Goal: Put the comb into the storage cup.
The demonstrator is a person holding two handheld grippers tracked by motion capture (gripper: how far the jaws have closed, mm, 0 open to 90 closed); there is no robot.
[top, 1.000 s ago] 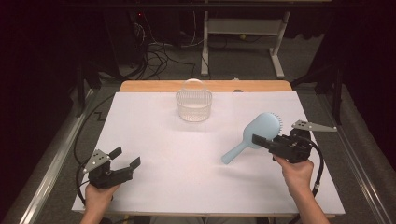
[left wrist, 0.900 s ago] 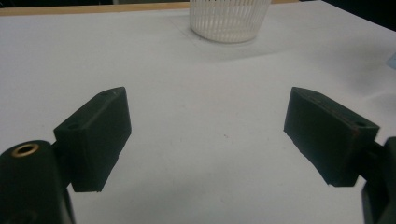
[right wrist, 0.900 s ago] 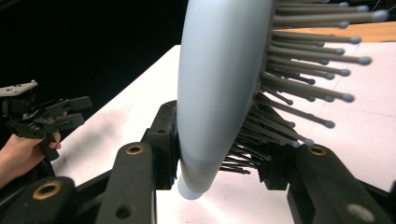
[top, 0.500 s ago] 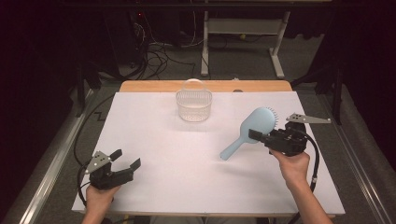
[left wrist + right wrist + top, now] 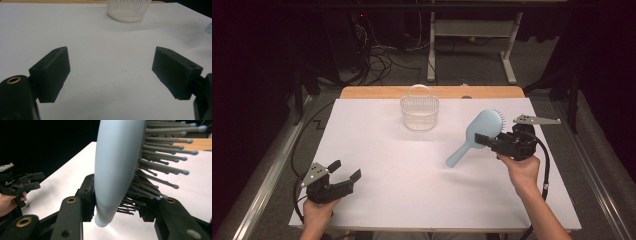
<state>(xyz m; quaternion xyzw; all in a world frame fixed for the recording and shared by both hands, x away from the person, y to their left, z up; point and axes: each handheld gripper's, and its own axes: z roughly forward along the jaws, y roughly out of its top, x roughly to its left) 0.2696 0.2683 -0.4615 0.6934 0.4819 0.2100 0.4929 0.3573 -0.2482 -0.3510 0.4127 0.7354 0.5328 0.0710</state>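
1. The white basket [image 5: 419,113] stands at the far middle of the white table [image 5: 412,165] and serves as the landmark here.
2. The right gripper [image 5: 484,141] sits to the right of the basket and nearer the person, raised off the table, its cable looping down past the hand.
3. Its jaws are clamped on a light blue hairbrush [image 5: 474,136], one pad on the smooth back and the other against the bristles, seen close up in the right gripper view [image 5: 117,170].
4. The hairbrush hangs clear of the table, right of the basket; its round head points away from the person and its handle slants down toward the table's middle.
5. The left gripper [image 5: 346,171] rests well to the left of the basket, at the near edge of the table.
6. Its jaws stand wide apart with bare table between them, and the basket [image 5: 128,10] lies straight ahead of it.
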